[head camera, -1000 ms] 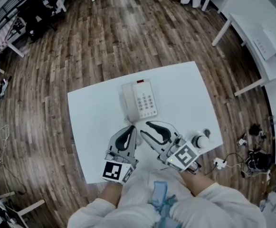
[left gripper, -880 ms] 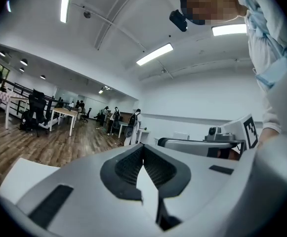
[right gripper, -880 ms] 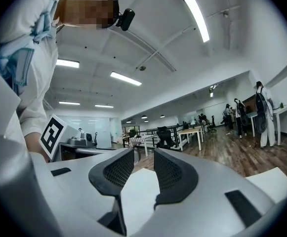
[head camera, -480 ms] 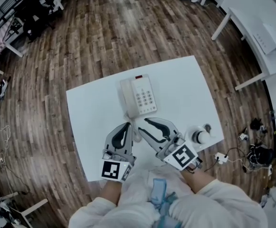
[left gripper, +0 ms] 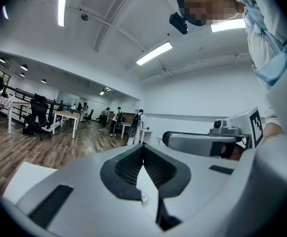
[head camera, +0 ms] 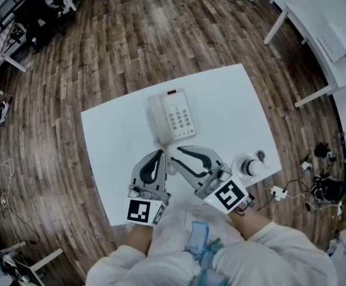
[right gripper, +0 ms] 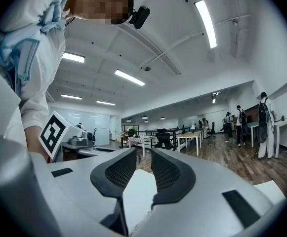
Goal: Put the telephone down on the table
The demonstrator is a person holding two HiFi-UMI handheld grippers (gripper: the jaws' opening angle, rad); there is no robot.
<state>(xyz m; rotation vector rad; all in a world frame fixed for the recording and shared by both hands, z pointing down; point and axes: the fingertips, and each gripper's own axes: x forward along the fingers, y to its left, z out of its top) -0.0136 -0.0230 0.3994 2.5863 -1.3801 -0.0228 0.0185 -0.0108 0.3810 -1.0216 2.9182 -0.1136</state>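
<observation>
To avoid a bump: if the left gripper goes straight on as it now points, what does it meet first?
Probably the telephone, its near end; height is unclear, so the left gripper may pass above it.

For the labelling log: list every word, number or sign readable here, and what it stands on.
Telephone keys: print too small to read.
Left gripper cube: square black-and-white marker, no words.
Right gripper cube (fingers closing, nothing between): same kind of marker, no words.
Nothing else legible.
</observation>
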